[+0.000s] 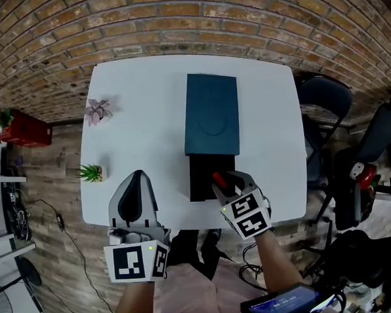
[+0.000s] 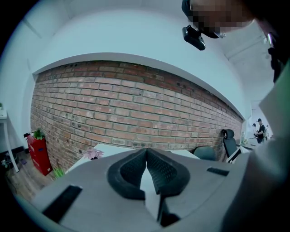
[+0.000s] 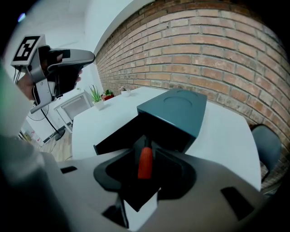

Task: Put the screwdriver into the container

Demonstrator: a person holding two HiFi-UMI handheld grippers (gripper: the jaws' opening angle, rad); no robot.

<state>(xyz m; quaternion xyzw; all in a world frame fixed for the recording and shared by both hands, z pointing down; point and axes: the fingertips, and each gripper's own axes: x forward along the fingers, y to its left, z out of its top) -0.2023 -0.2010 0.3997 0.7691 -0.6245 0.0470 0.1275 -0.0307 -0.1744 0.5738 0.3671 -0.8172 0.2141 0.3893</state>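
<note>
A: Where is the screwdriver (image 3: 145, 163)?

B: Between the jaws of the right gripper (image 1: 226, 178), with its red handle nearest the gripper's camera and its shaft pointing forward; the jaws stand wide, and a dark gap shows beside the handle on the right, so the pads do not seem to press on it.

A: And the container (image 1: 211, 116)?

B: Straight ahead of that gripper; it is a teal box lying on the white table (image 1: 135, 129); its black drawer (image 1: 202, 180) is pulled out toward the gripper, and the jaw tips hang right over the drawer's open end; whether the screwdriver's tip touches inside, I cannot tell.

A: The left gripper (image 2: 146, 152)?

B: Its jaws are closed tip to tip with nothing between them; it is held up above the table's near edge, well to the left of the right gripper and the box, and points toward the brick wall (image 2: 136, 108).

A: What lies near it?

B: A small green plant (image 1: 90, 172) just left of its tips; a pink-flowered plant (image 1: 97, 110) farther ahead on the same side; both are well apart from the right gripper.
</note>
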